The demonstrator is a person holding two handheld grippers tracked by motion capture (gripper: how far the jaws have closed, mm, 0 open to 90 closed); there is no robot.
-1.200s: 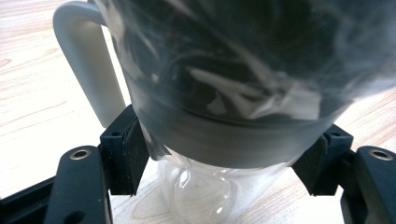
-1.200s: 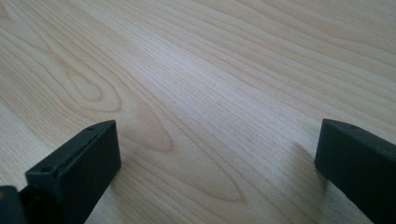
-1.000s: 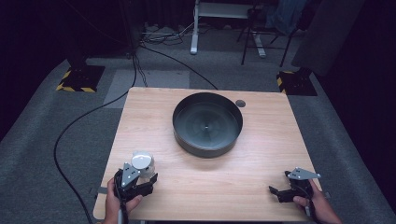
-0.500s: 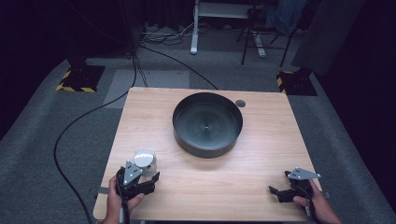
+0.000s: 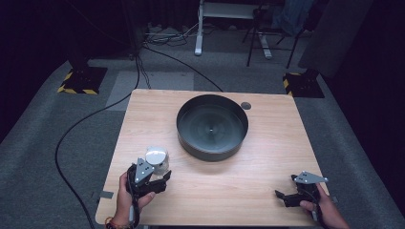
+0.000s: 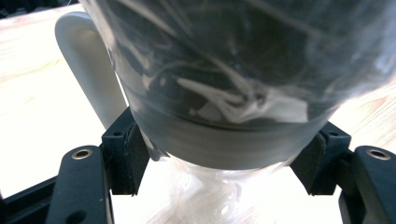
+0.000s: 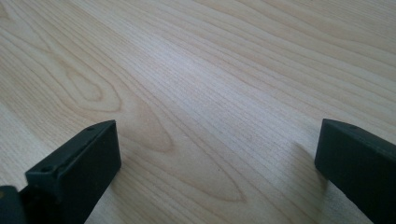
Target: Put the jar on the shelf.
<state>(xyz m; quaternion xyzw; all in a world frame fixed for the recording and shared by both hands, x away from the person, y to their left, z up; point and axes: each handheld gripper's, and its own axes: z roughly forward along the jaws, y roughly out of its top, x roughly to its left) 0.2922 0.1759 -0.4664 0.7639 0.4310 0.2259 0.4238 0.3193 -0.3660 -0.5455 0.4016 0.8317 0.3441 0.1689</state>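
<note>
The left gripper (image 5: 155,172) is clamped on a cup (image 5: 156,157), one black pad (image 6: 132,156) pressed to each side of its base. In the left gripper view the cup (image 6: 224,79) is a clear one with a white handle (image 6: 91,65) sticking out to the left of that view, and something shiny and crumpled, like plastic film, is inside or wrapped round it; I cannot tell which. From above it sits near the front left corner of the table (image 5: 267,191), just ahead of the left hand (image 5: 129,195), well short of the dark round pan (image 5: 212,125) in the middle of the table. Whether its bottom rests on the wood or hangs just off it is hard to judge.

The right gripper (image 5: 282,196) is near the front right corner, its jaws spread wide with nothing between them; in the right gripper view there is bare wood grain (image 7: 201,93) between the two pads (image 7: 79,158).

The cup's top is cut off in the left gripper view and its wall is blurred. The right hand (image 5: 327,212) runs off the bottom edge. A small dark disc (image 5: 246,105) lies beside the pan's far rim; what it is I cannot make out. I can read no writing or label anywhere.
</note>
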